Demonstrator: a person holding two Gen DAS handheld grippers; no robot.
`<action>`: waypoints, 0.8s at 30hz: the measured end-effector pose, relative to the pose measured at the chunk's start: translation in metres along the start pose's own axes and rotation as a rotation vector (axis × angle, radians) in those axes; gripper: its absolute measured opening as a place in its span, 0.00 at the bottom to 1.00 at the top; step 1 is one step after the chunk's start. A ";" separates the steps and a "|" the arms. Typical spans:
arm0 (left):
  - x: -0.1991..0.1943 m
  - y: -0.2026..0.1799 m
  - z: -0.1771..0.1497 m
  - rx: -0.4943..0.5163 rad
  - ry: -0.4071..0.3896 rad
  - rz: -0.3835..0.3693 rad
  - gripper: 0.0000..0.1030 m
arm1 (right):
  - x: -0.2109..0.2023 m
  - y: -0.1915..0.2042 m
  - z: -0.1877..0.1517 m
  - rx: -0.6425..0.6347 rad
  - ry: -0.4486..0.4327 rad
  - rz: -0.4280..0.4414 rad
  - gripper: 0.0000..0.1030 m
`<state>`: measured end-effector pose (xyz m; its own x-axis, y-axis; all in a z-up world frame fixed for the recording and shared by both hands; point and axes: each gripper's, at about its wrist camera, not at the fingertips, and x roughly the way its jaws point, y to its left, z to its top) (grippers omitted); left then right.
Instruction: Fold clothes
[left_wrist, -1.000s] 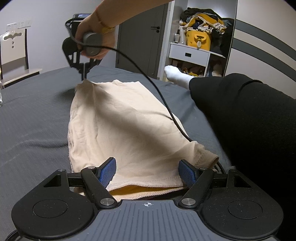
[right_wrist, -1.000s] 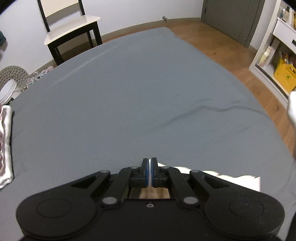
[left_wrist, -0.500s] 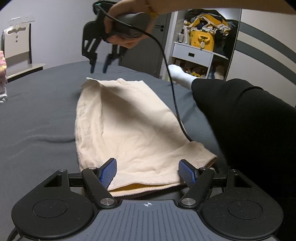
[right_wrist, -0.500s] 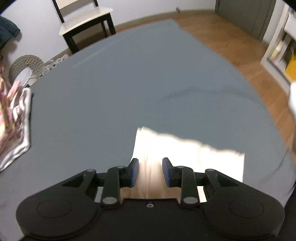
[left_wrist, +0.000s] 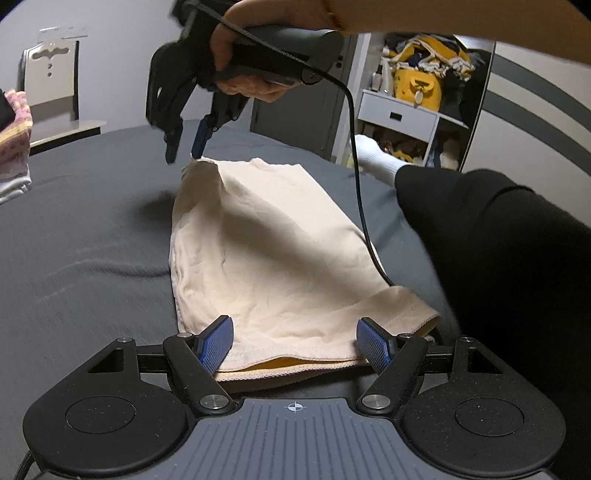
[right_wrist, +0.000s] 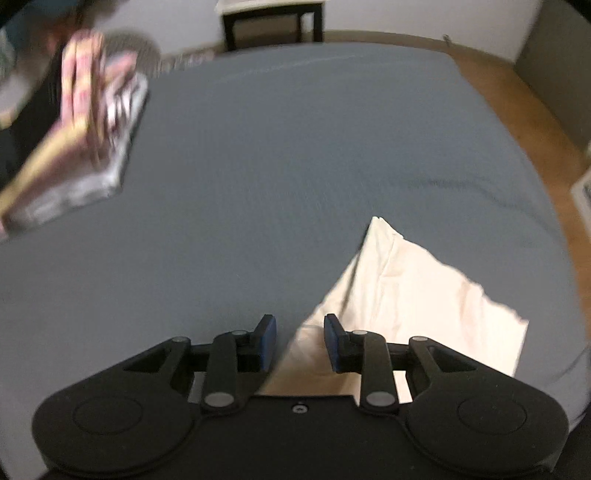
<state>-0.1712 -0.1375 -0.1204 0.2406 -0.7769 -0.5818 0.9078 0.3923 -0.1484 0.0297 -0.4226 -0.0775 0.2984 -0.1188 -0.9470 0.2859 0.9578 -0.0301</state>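
Note:
A cream garment (left_wrist: 273, 254) lies folded lengthwise on the grey bed (left_wrist: 85, 236), its hem toward me with a yellow lining showing. My left gripper (left_wrist: 297, 341) is open, low over the near hem, nothing between its blue pads. In the left wrist view my right gripper (left_wrist: 184, 142) hangs open in a hand, just above the garment's far corner and clear of it. From the right wrist, that gripper (right_wrist: 300, 341) looks down on the peaked far corner of the cream garment (right_wrist: 410, 291), fingers apart and empty.
A pile of pink and white clothes (right_wrist: 88, 122) sits at the bed's left side, also seen at the left edge as clothes (left_wrist: 13, 147). A chair (left_wrist: 51, 92) stands beyond the bed. A leg in black (left_wrist: 517, 266) rests on the right. Shelves with a yellow bag (left_wrist: 417, 85) stand behind.
The right gripper let go of the garment's far corner, opened and lifted up and back toward me. The corner dropped onto the bed. The left gripper stayed put, open.

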 end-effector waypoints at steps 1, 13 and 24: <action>0.000 -0.001 0.000 0.006 0.002 0.001 0.72 | 0.003 0.003 0.001 -0.038 0.022 -0.006 0.27; 0.000 0.002 -0.001 0.002 0.008 -0.005 0.72 | 0.009 0.041 0.001 -0.392 0.109 -0.065 0.10; -0.002 -0.003 -0.004 0.027 0.031 0.006 0.72 | 0.028 0.019 0.025 -0.085 0.073 0.100 0.06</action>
<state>-0.1760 -0.1352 -0.1221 0.2354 -0.7586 -0.6075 0.9154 0.3830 -0.1236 0.0658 -0.4145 -0.0969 0.2532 -0.0055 -0.9674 0.1791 0.9830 0.0413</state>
